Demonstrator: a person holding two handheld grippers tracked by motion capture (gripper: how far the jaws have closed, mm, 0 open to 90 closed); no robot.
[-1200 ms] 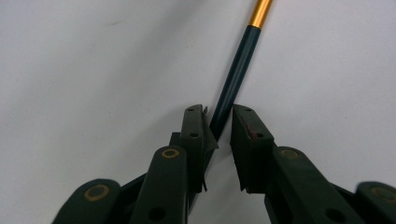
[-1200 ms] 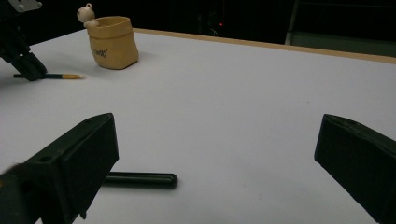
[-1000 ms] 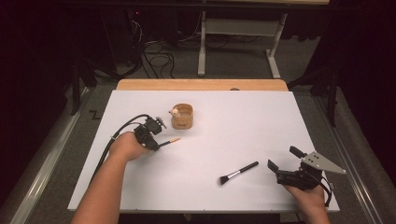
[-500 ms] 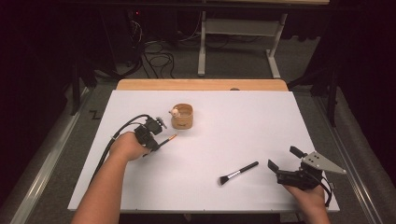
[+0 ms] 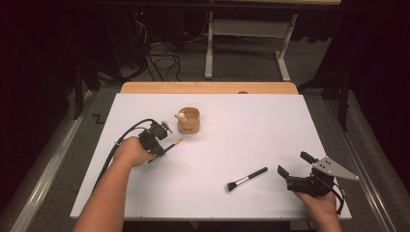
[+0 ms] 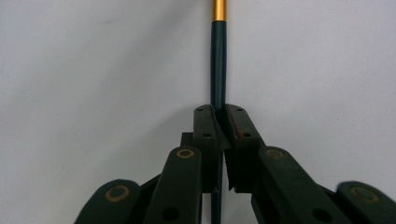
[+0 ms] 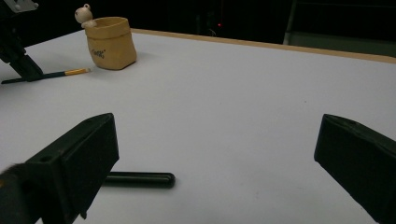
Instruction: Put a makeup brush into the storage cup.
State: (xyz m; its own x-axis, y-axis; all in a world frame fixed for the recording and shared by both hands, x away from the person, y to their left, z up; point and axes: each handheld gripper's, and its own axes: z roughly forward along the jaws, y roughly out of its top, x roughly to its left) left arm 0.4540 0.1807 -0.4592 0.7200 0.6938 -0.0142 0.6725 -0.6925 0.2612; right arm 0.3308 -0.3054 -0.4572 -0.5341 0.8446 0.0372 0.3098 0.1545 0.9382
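My left gripper rests on the white table at the left. It is shut on a dark pencil-like stick with a gold band. In the left gripper view the two pads squeeze the stick, which runs straight ahead on the table top. A tan cup with a small bear figure on its rim stands just beyond. My right gripper sits low at the table's near right, open and holding nothing. A black makeup brush lies to its left; the handle's end shows between the wide jaws.
The right gripper view looks across the table to the cup, the left gripper and the stick. A wooden strip edges the table's far side. Beyond it are cables and a metal stand on the floor.
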